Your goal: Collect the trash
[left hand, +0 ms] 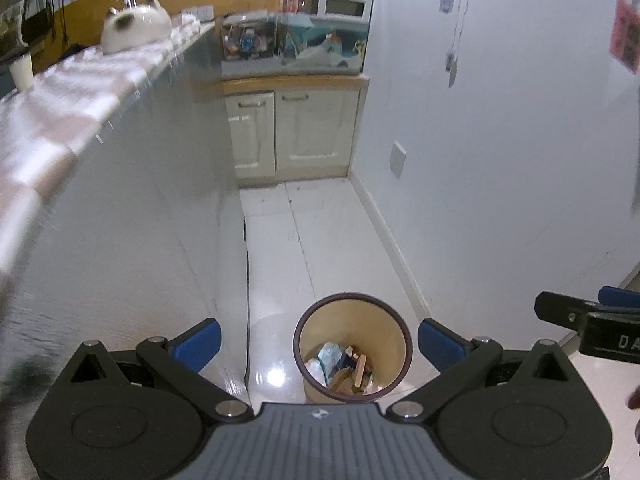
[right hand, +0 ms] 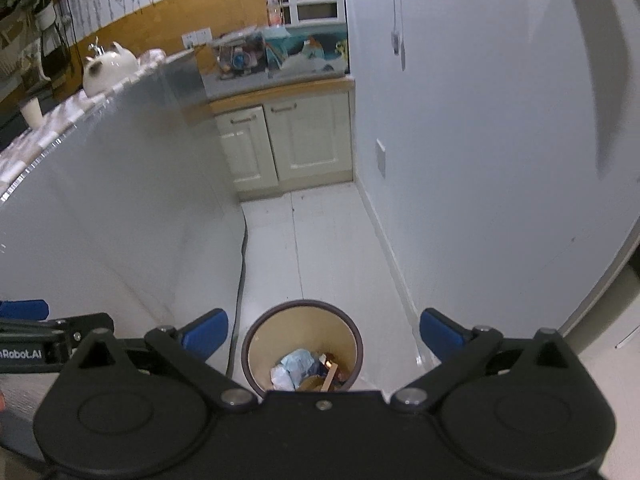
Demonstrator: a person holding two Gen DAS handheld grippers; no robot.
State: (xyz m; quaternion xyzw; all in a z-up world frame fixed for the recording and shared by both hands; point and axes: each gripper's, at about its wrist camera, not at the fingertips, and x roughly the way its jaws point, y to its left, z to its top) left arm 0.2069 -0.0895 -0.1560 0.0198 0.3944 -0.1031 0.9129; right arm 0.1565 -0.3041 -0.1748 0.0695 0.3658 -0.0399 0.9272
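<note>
A round tan waste bin with a dark rim stands on the white tiled floor, well below both grippers. It holds crumpled paper, a blue-green wrapper and cardboard scraps. In the right wrist view the same bin shows its trash. My left gripper is open, blue pads wide apart, nothing between them. My right gripper is open too and empty. The right gripper's tip shows at the right edge of the left wrist view.
A tall grey counter side runs along the left, with a checked cloth and a white cat-shaped pot on top. Cream cabinet doors under a glass tank close the far end. A white wall bounds the right.
</note>
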